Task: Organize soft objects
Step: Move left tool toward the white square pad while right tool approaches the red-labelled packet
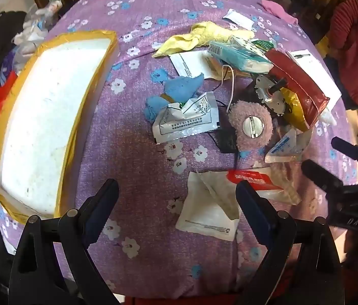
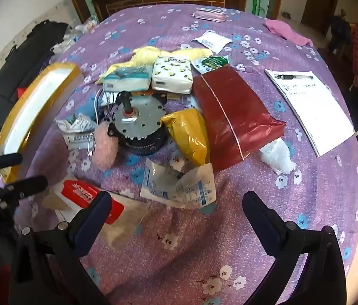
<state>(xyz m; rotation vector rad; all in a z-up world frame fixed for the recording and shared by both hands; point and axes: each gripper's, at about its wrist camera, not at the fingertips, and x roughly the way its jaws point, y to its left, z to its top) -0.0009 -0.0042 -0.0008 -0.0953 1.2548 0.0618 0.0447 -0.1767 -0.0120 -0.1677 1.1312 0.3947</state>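
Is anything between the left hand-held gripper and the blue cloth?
Partly. A crumpled white packet overlaps the near edge of the blue cloth; the open left hand-held gripper hovers over bare tablecloth short of both.

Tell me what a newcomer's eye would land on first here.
The heap in the middle of the purple flowered cloth: a metal motor with a dark red bag and yellow pouch to its right. At the left edge lies a white foam box edged in yellow tape.
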